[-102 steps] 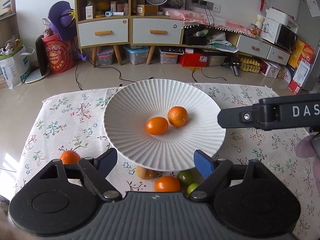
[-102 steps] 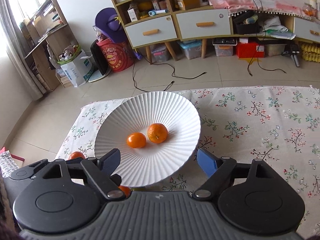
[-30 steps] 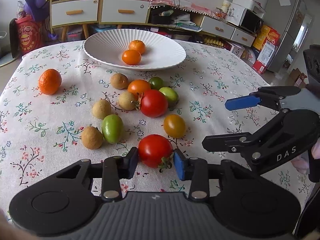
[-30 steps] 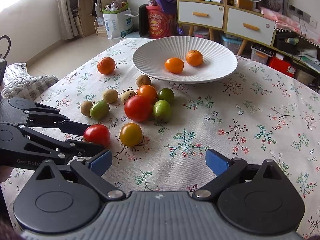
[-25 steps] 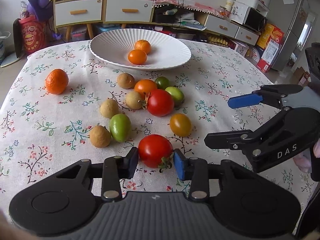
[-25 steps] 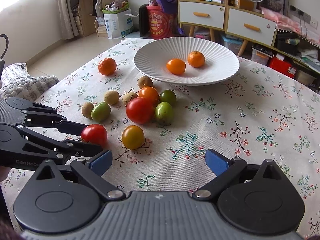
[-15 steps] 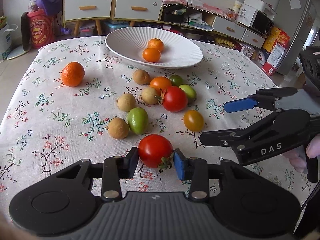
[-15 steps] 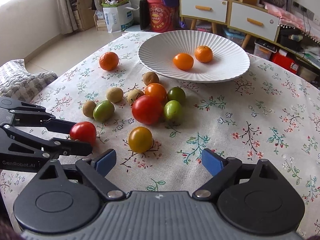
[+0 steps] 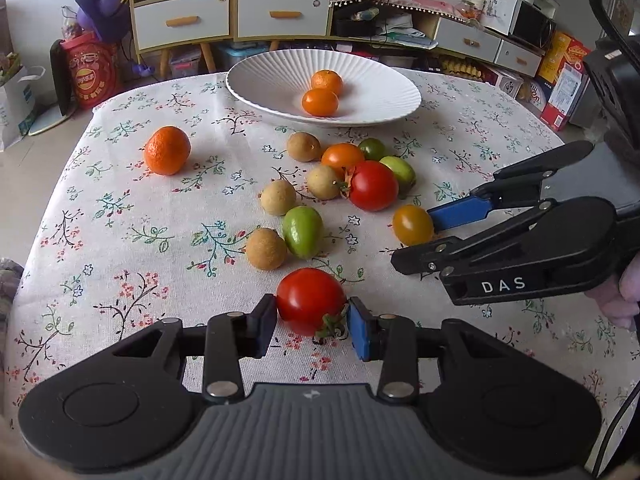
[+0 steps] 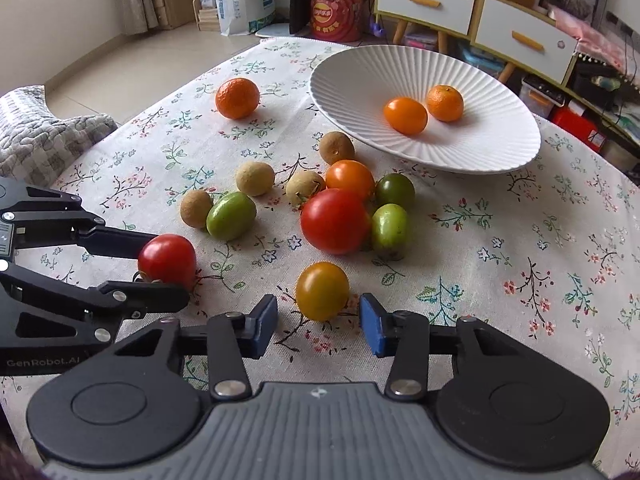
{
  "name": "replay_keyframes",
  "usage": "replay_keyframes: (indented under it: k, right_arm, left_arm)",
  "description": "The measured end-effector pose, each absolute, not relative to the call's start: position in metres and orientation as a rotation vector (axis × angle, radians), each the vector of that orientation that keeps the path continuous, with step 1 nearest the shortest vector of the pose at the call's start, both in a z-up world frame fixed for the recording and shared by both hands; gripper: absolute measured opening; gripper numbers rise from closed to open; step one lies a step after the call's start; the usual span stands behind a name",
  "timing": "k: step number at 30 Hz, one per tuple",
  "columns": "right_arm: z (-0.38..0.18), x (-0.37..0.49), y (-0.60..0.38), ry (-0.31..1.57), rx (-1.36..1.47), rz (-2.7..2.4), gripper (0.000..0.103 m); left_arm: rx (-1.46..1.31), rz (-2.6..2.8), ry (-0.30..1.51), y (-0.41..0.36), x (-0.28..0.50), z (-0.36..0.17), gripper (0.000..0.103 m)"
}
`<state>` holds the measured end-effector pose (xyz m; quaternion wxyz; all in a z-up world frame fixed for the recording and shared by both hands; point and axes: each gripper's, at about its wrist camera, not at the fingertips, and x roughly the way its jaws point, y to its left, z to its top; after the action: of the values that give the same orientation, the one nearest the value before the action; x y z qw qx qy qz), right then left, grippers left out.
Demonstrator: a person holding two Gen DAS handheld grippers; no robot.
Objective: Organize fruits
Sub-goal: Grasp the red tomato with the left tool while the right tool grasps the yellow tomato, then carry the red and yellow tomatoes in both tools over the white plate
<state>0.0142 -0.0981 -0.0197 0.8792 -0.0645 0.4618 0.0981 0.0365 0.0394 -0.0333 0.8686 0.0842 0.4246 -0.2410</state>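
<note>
Since a second ago the right claw [image 10: 318, 322] has slid in over the floral surface [image 10: 520, 264] and drawn its wide-spread jaws in around the yellow-orange tomato [image 10: 322, 291]. They are closing at this moment, with the tomato between them, and in the right wrist view a sliver of cloth shows on each side of the fruit, so the blue pads [image 10: 370, 330] do not press on it yet. My reading is that a second pick is being set up while the first fruit waits, so two items could go to the white plate [image 10: 500, 148] in one trip.

The left claw [image 9: 312, 322] has not changed its opening over that time: its jaws are drawn close and pinch the red tomato [image 9: 311, 305] by its sides, the green stem [image 9: 330, 326] towards the right pad.

Taking the white plate as landmark: it sits at the far side of the surface and holds two small orange fruits [image 10: 422, 110]. Just in front of it lies the cluster of brown round fruits, green ones, an orange tomato and a large red tomato [image 10: 335, 220]. A single mandarin [image 10: 237, 97] lies apart, to the plate's left. The yellow-orange tomato lies nearer than the cluster, well away from the plate, and the gripped red tomato is to its left, farthest from the plate.

Most fruit is not yet on the plate, so the sorting looks to be early.
</note>
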Motion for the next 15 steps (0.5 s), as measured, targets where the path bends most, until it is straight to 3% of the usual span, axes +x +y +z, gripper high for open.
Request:
replay_keyframes:
  k: [6, 15]
  right_arm:
    - [-0.018, 0.014, -0.1, 0.951, -0.134, 0.199, 0.025]
    - [-0.012, 0.01, -0.109, 0.924, -0.098, 0.225, 0.022]
  left_arm:
    - [0.179, -0.49, 0.896, 0.04, 0.038, -0.036, 0.035]
    - [0.159, -0.494, 0.881, 0.039, 0.038, -0.031, 0.034]
